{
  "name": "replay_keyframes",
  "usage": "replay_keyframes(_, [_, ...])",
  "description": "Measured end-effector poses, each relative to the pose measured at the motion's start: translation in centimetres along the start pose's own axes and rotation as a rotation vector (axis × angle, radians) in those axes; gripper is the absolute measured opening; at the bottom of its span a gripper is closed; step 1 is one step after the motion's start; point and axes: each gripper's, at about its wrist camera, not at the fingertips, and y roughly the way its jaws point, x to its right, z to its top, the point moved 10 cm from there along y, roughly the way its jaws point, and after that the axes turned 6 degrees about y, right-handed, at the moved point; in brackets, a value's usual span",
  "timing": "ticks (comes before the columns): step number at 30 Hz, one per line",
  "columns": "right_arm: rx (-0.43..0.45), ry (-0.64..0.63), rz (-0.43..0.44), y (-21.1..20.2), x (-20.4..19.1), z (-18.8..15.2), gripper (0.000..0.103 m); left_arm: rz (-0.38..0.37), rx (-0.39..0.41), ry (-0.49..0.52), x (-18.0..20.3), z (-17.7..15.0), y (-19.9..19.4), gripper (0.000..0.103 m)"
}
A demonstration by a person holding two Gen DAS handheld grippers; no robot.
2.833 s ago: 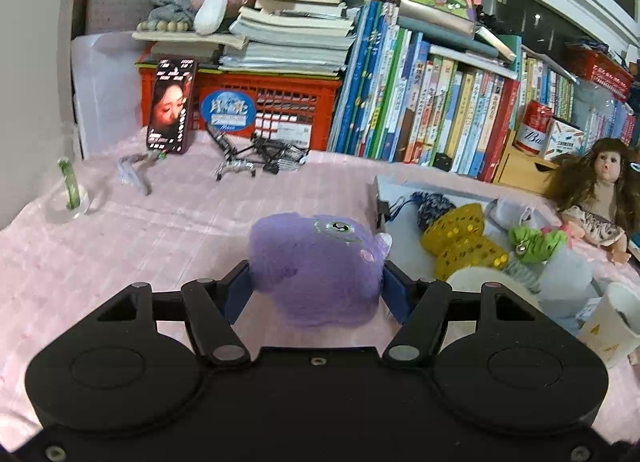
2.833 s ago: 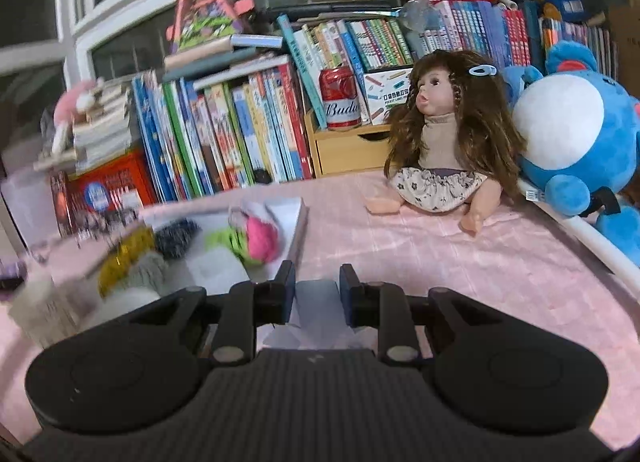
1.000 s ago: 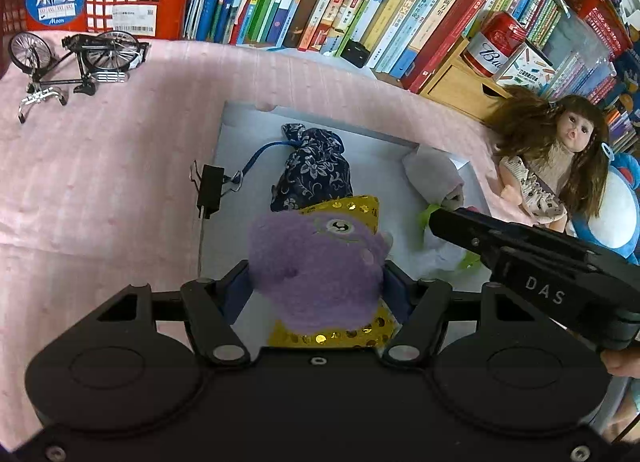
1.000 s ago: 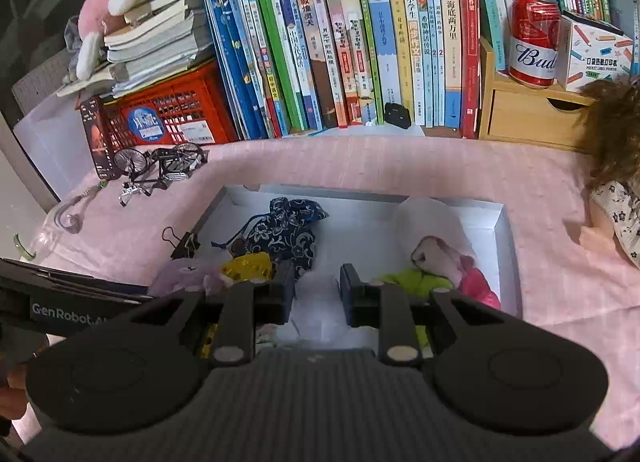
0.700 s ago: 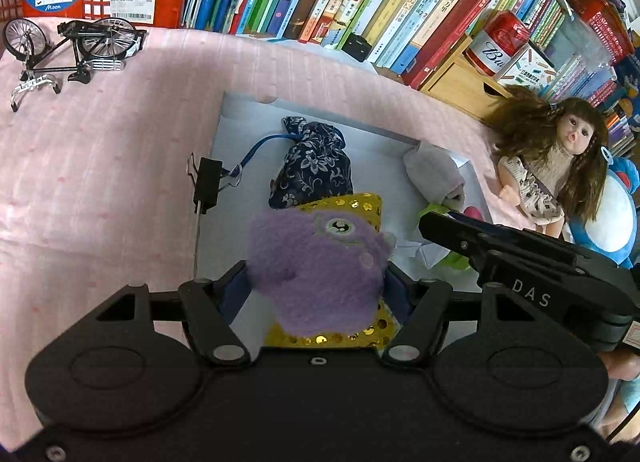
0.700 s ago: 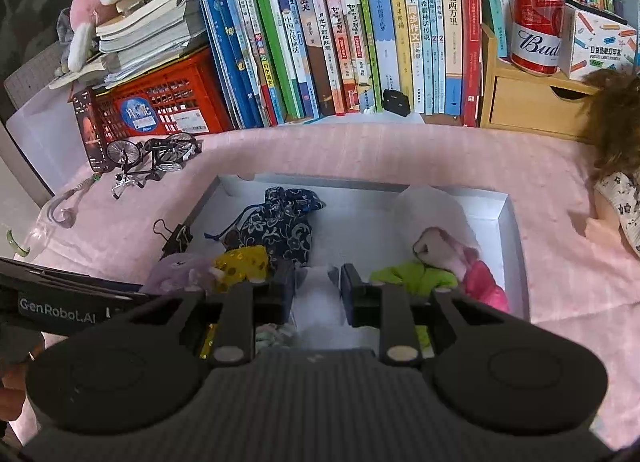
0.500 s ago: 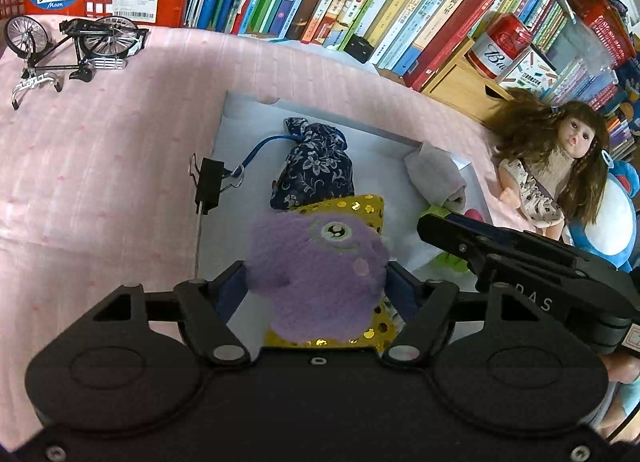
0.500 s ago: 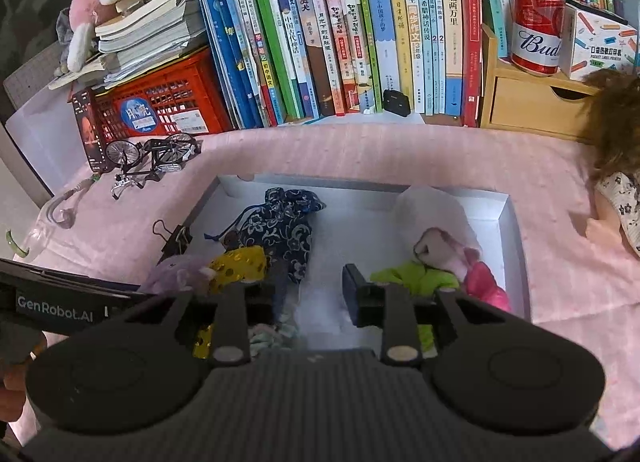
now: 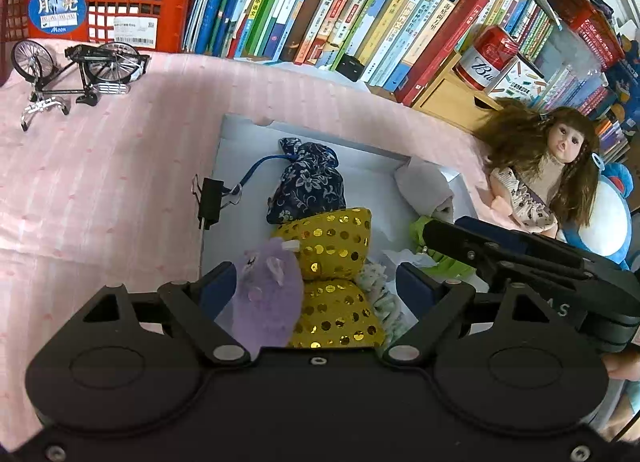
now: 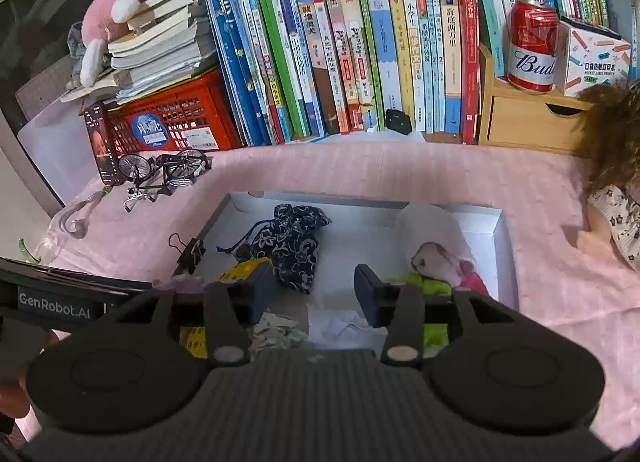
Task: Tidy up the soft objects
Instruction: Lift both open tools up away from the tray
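A white tray (image 9: 224,166) on the pink cloth holds a blue floral pouch (image 9: 308,186), a yellow sequined cushion (image 9: 332,250), a green toy (image 10: 432,286) and a white-and-pink plush (image 10: 436,254). The purple plush (image 9: 266,294) lies in the tray against the cushion, beside one finger of my left gripper (image 9: 316,290). Those jaws are opening and the far pad stands clear of the plush. My right gripper (image 10: 316,294) hangs over the tray, its jaws opening too. Loose beneath them lies a crumpled white cloth (image 10: 344,328), touching neither pad.
A binder clip (image 9: 210,202) grips the tray's left rim. A doll (image 9: 548,166) and a blue plush (image 9: 612,222) sit right of the tray. Behind stand books (image 10: 360,54), a red crate (image 10: 176,122), a beer can (image 10: 532,46) on a wooden drawer box (image 10: 528,122), and a model bicycle (image 9: 76,66).
Both pairs of jaws have spread. The purple plush dropped out of the left gripper into the tray beside the yellow cushion. The white cloth fell from the right gripper.
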Motion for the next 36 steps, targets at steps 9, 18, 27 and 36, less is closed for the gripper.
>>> replay_keyframes(9, [0.024, -0.01, 0.007, -1.7, -0.1, 0.1, 0.066, -0.006, 0.018, 0.013, 0.6, -0.3, -1.3, 0.086])
replay_keyframes(18, [0.053, -0.033, 0.014, -3.9, -0.3, 0.0, 0.069, -0.017, 0.041, 0.041, 1.8, -0.7, -3.0, 0.086])
replay_keyframes(27, [0.083, -0.065, 0.035, -6.3, -0.8, -0.3, 0.072, -0.024, 0.087, 0.094, 3.4, -1.4, -5.4, 0.087])
replay_keyframes(36, [0.131, -0.099, 0.054, -9.7, -0.9, -1.1, 0.075, -0.028, 0.171, 0.151, 5.1, -2.5, -9.0, 0.087])
